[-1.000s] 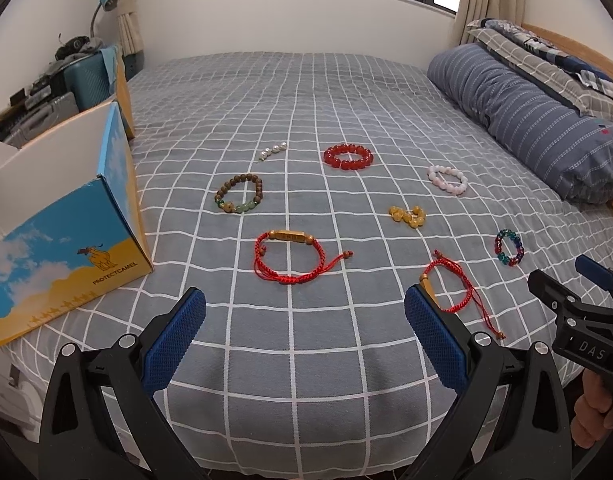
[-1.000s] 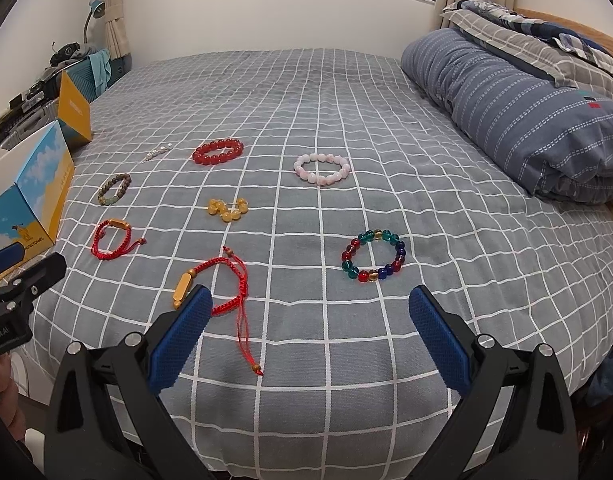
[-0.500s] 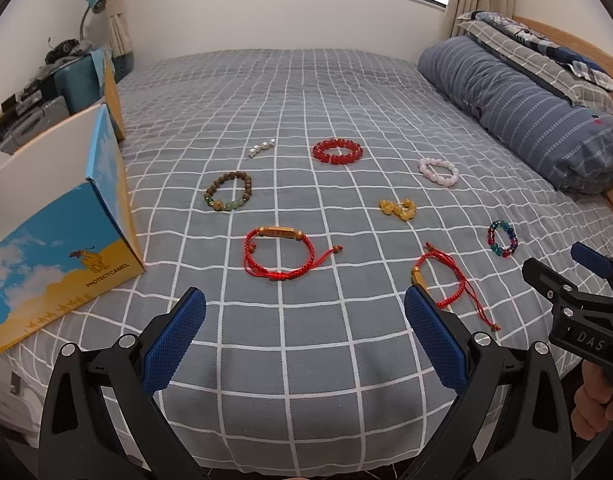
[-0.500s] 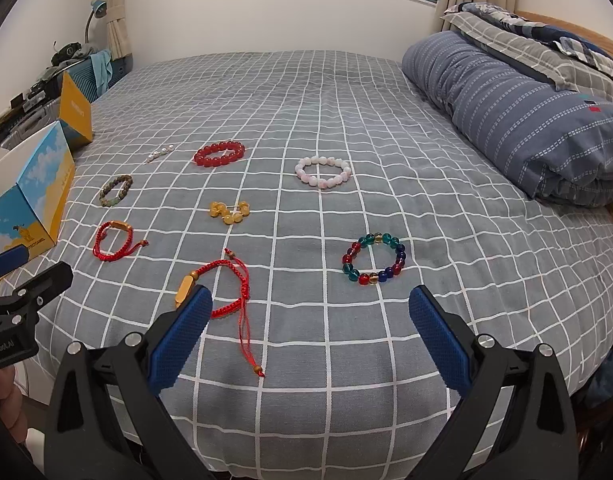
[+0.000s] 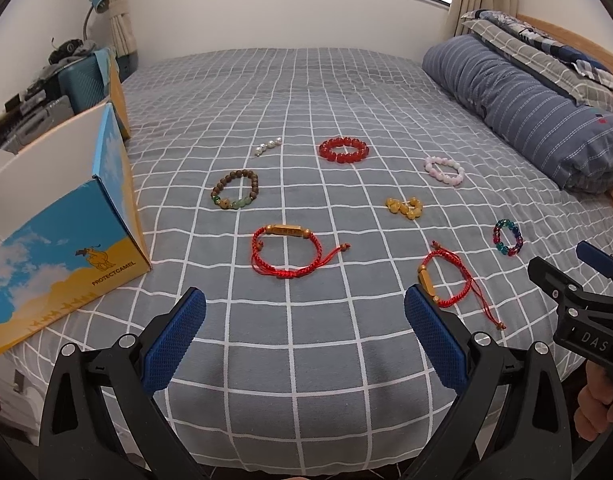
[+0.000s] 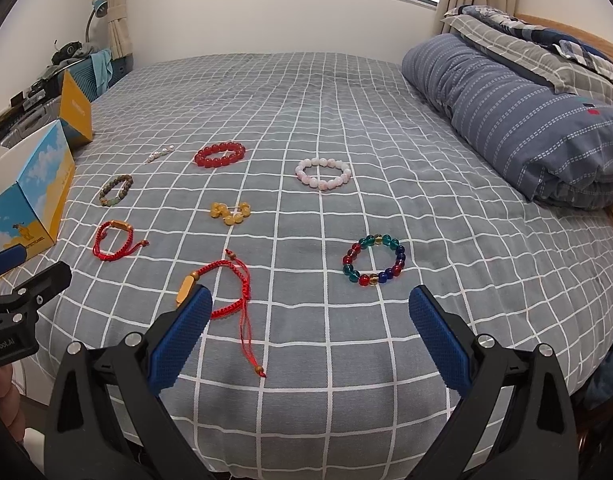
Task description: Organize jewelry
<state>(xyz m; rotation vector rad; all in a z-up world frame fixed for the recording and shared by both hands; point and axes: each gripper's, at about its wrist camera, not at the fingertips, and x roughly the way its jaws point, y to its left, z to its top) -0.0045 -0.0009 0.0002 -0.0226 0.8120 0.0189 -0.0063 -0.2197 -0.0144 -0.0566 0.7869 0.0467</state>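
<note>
**Both grippers wide and empty over the bed edge, red cord bracelets closest**

We've got the left gripper (image 5: 304, 336) hanging at the near edge of the bed (image 5: 290, 80), fingers (image 5: 174, 338) spread wide apart with nothing between them. Dead ahead of that gap lies the red cord bracelet with the wooden bar (image 5: 287, 251), its bar running crosswise to our fingers and its loose tail trailing off to the right. That one looks like the left's natural pick, and the box (image 5: 66, 240) stands just to its left, open at the top.

Over on the right gripper (image 6: 310, 336), the fingers (image 6: 438, 338) are equally far apart and empty. The second red cord bracelet (image 6: 222, 284) lies just ahead of the left finger, partly tucked behind it in this view; its amber bar angles up and to the right and its long tail runs back toward us. The multicoloured bead bracelet (image 6: 373, 260) sits ahead, slightly right of centre, a round loop with no real axis.

Further up the bed, well apart, we see the amber beads (image 6: 230, 213), the brown bead bracelet (image 5: 235, 190), the red bead bracelet (image 5: 343, 151), the pink bead bracelet (image 6: 323, 173) and the small pearl strand (image 5: 268, 146), which points diagonally up-right.

Nothing is in the box as far as we can tell; its inside is hidden. We judge the sorting hasn't begun.
</note>
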